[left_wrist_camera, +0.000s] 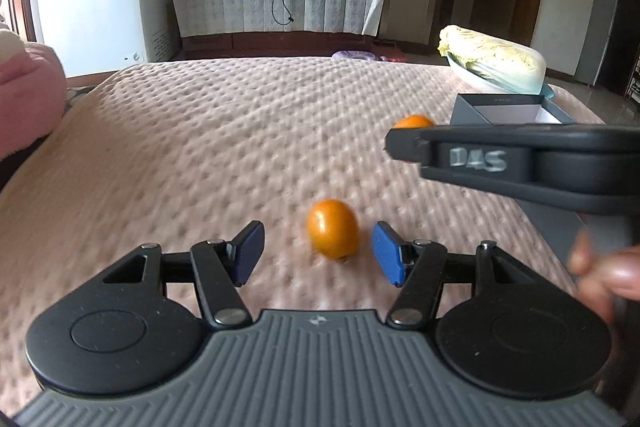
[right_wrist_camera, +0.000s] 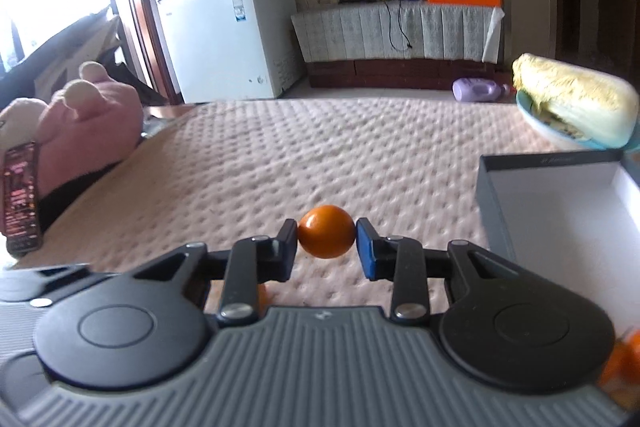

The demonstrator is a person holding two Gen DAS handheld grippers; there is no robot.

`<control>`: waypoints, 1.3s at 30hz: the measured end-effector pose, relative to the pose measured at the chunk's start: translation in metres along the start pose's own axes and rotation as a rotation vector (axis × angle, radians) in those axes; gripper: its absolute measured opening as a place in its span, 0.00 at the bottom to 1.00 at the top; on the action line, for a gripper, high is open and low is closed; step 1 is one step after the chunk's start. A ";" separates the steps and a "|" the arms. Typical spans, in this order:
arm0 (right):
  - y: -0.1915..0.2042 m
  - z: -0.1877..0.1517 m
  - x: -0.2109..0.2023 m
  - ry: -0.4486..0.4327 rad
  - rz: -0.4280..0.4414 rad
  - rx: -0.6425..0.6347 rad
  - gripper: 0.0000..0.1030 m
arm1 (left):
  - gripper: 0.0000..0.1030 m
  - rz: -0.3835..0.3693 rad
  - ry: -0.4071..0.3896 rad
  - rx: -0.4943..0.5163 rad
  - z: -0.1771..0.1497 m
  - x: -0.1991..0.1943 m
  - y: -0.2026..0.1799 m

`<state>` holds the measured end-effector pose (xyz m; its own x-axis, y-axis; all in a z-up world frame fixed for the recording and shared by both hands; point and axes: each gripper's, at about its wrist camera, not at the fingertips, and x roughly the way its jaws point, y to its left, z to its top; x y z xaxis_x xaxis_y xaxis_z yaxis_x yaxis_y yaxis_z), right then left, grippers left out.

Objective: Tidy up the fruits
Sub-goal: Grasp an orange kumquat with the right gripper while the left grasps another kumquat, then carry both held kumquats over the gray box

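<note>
Orange fruit (left_wrist_camera: 333,234) sat on the bed cover (left_wrist_camera: 224,147), just ahead of my left gripper (left_wrist_camera: 318,253), a bit right, pads spread wide. My right gripper (right_wrist_camera: 326,241) pinched another orange (right_wrist_camera: 326,231).

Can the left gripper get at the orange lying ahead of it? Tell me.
Probably yes: the left gripper is open, and the orange lies on the bedspread just beyond its blue pads, nothing between.

So the left gripper (left_wrist_camera: 318,253) sits with its jaws apart over the pink bedspread (left_wrist_camera: 200,147), and an orange (left_wrist_camera: 333,229) lies between the blue pads (left_wrist_camera: 386,253), touching neither. Beyond that orange, to its right, the right gripper (left_wrist_camera: 400,149) half hides a second orange (left_wrist_camera: 414,121) beside a grey box (left_wrist_camera: 496,107).
</note>
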<state>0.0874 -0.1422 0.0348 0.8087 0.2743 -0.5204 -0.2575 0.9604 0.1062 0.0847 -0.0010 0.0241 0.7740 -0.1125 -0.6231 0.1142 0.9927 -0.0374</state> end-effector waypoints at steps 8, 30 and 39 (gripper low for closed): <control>-0.015 0.005 -0.029 -0.034 0.037 0.012 0.34 | 0.61 0.016 0.041 -0.010 0.002 0.024 -0.012; 0.001 -0.026 -0.106 -0.040 0.024 -0.007 0.34 | 0.35 0.037 -0.011 -0.093 0.006 0.003 0.008; 0.031 -0.065 -0.138 0.030 0.063 -0.044 0.34 | 0.35 0.057 -0.029 -0.100 -0.001 -0.033 0.013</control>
<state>-0.0663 -0.1537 0.0544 0.7744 0.3319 -0.5387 -0.3308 0.9381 0.1023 0.0604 0.0158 0.0431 0.7955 -0.0551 -0.6034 0.0073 0.9967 -0.0814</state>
